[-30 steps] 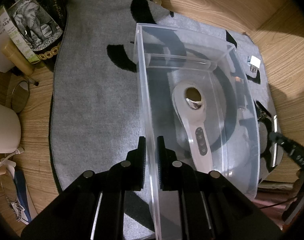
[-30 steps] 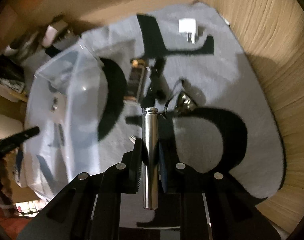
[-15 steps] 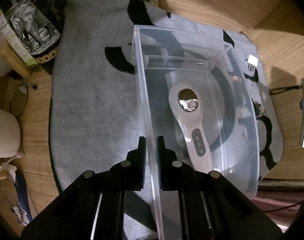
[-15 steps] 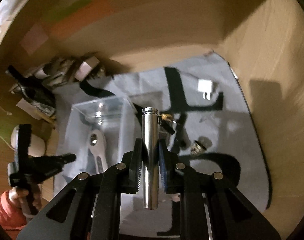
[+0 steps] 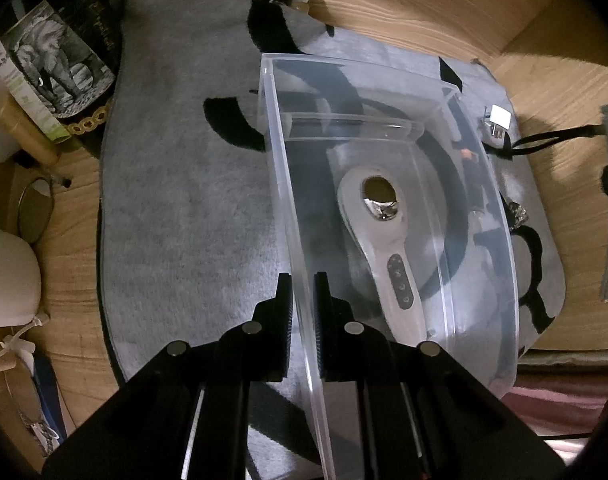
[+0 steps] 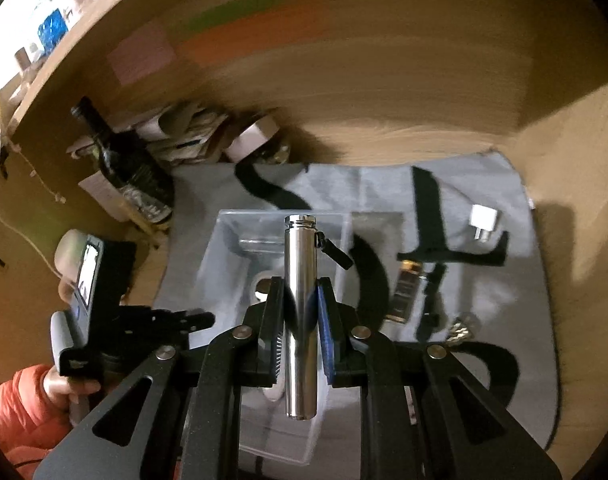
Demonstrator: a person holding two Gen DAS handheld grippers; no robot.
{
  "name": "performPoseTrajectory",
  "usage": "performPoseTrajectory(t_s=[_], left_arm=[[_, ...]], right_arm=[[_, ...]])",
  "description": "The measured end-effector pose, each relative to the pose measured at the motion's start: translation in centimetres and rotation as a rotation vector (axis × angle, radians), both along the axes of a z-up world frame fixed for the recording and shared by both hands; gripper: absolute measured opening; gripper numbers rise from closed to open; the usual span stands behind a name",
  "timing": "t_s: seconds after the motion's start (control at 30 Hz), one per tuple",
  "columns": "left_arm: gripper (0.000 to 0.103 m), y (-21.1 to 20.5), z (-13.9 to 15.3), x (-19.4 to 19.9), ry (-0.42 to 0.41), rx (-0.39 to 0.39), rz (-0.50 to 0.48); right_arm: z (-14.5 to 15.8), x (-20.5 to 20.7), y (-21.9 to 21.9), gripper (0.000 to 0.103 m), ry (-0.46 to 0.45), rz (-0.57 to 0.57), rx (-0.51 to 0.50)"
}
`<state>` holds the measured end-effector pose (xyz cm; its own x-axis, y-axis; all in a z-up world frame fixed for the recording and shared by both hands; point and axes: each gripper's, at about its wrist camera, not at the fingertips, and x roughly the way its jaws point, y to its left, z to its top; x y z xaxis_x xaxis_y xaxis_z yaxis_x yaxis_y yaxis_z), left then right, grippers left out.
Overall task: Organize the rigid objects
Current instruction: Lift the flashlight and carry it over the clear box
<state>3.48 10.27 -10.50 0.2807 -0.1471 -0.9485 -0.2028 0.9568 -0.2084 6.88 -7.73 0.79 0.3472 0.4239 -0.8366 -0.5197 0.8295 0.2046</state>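
Pinching the clear box (image 5: 479, 216) wall, left tool (image 5: 302, 312) angled steeply down, right tool (image 6: 300, 312) clamping a steel cylinder (image 6: 300, 280)

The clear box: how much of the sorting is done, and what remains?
Done: the white handheld device lies in the clear box. In hand: right tongs grip the metal cylinder; left tongs pinch the box wall. Left on the mat: white plug, dark items.

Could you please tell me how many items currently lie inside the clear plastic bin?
1: a white handheld device with buttons on the floor of the clear plastic bin; nothing else shows.
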Motion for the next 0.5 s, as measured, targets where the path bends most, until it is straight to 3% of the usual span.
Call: performPoseTrajectory(t_s=[0.5], left_arm=[[0.01,0.0,-0.1,0.0,-0.004,-0.001,-0.016]], right_arm=[[-7.7,0.6,3.7,0.014,0.142,0.05,-0.116]])
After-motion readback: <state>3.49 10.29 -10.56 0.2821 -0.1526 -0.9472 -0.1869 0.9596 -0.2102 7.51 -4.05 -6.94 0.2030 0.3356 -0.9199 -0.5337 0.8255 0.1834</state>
